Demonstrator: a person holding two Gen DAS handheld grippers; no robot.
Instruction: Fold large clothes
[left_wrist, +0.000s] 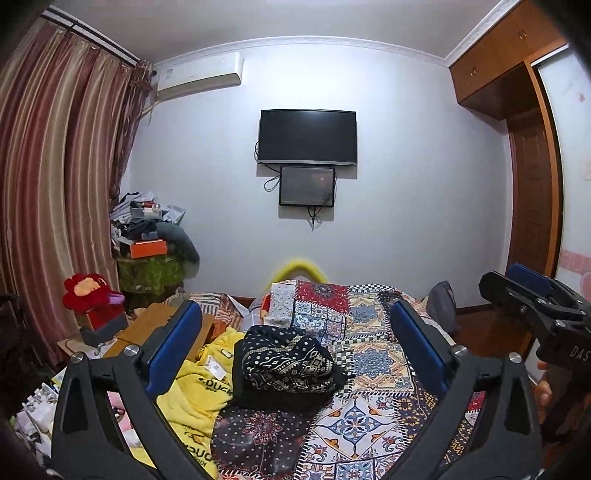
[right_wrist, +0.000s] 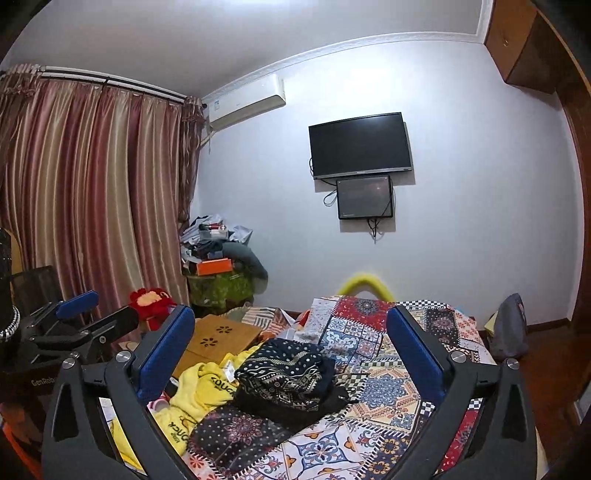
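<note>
Both tools wide apart, empty: L tool (left_wrist: 295, 343), R tool (right_wrist: 291, 347). Folded garment (left_wrist: 288, 363) ahead, between fingers. Next: approach low, grab the yellow top (left_wrist: 192, 395) by an edge.

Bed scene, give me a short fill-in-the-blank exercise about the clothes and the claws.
1. The dark patterned folded garment lies on the ____.
2. The garment beside it is ____ in colour.
3. Both the left claw and the right claw are ____.

Answers: bed; yellow; open
</note>
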